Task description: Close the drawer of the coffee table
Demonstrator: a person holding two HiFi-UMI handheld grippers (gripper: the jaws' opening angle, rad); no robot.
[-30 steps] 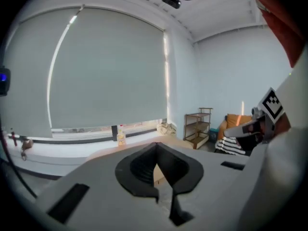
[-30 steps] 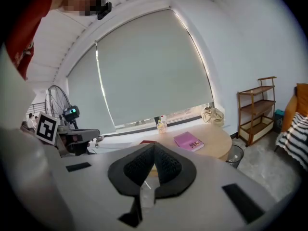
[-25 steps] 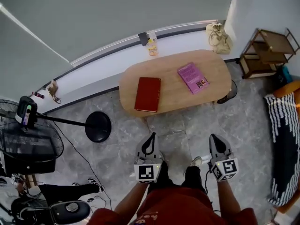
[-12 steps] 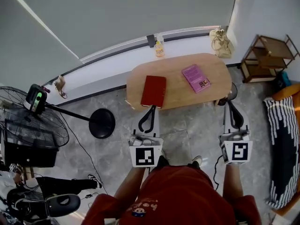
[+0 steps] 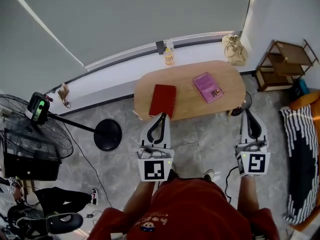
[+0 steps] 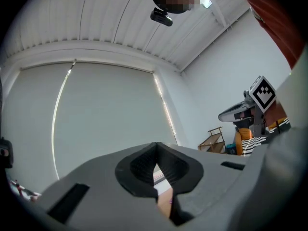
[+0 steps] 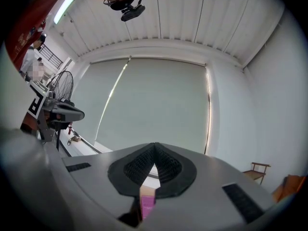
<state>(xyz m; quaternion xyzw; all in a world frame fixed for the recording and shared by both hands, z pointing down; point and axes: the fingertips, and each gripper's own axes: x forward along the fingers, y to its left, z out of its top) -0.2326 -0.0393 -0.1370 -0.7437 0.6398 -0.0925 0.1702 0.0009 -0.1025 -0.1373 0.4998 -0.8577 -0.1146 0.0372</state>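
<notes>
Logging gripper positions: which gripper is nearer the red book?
Left. The left gripper points straight at the red book; the right gripper is further right, past the pink book.

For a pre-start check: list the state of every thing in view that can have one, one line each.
left gripper: shut, empty.
right gripper: shut, empty.
red book: closed, flat on the table.
pink book: closed, flat on the table.
table: standing; its drawer cannot be made out from above.
bottle: upright, behind the table.
blind: down.
</notes>
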